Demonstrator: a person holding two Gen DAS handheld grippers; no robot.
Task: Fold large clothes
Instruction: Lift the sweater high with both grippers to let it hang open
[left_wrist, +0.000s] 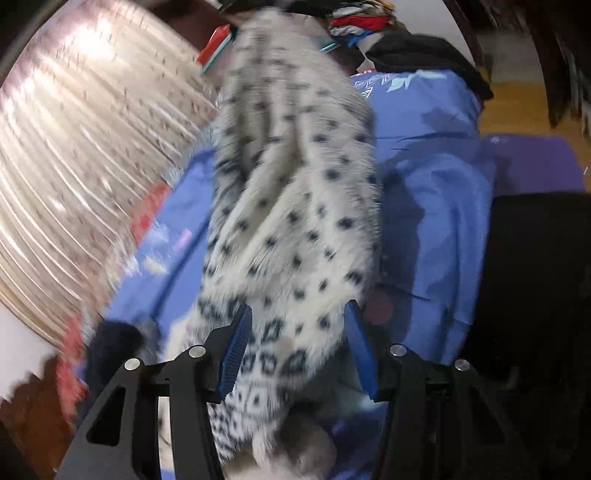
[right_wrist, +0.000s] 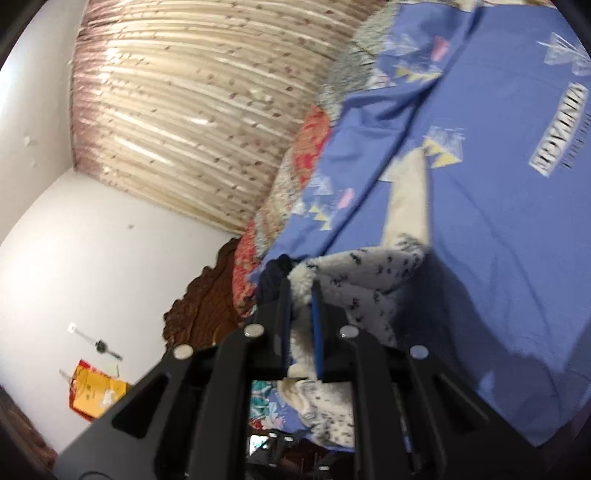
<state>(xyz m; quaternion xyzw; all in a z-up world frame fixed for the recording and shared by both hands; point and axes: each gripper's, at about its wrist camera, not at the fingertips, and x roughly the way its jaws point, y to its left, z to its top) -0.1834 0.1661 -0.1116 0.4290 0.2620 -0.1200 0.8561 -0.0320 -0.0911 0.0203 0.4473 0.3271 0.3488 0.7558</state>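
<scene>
- While my left gripper (left_wrist: 297, 314) sits half apart, the fuzzy spotted sweater (left_wrist: 291, 192) runs between its jaws.
- Right gripper (right_wrist: 301, 286) is clamped on its edge.

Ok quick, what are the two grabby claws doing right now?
Left gripper: jaws wide around the fuzzy spotted sweater; a real pinch cannot be told.
Right gripper: shut on the fluffy edge of the same sweater.
</scene>
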